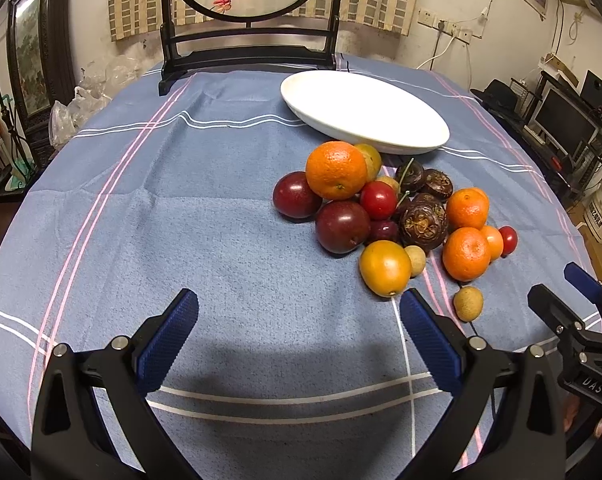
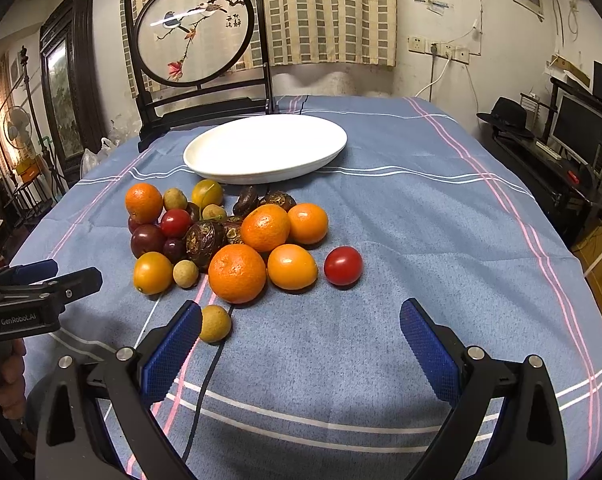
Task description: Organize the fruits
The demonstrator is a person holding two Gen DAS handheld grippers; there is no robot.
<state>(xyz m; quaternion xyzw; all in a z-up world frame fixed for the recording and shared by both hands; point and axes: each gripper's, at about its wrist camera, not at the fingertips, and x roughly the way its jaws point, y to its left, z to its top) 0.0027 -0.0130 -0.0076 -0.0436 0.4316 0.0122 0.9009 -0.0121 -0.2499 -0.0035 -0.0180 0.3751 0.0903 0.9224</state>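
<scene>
— Where are your claws?

— My left gripper (image 1: 299, 322) hangs low over the blue striped tablecloth (image 1: 189, 216), its blue-padded fingers (image 1: 169, 336) spread wide with nothing between them. My right gripper (image 2: 301, 332) is the same: jaws well apart, empty, above bare cloth.

— And the fruit?

— All in one heap on the cloth, just in front of the white oval plate (image 2: 205, 160), which holds nothing. The nearest big one to my right claw is a round orange tangerine (image 2: 237, 274); beside it lies a smooth orange-yellow fruit (image 2: 292, 267), and a little apart to the right a red cherry tomato (image 2: 343, 266). A small tan longan (image 2: 215, 323) lies alone, just beside my right claw's left finger; I cannot tell if they touch.

— What about the left side?

— From there, two dark red plums (image 1: 343, 226) sit at the heap's near-left edge, with another tangerine (image 1: 336, 170) behind them, near the plate's rim. Dark brown water chestnuts (image 1: 424, 222) fill the middle.

— Behind the plate?

— A dark wooden stand with a round painted screen (image 2: 195, 30).
</scene>
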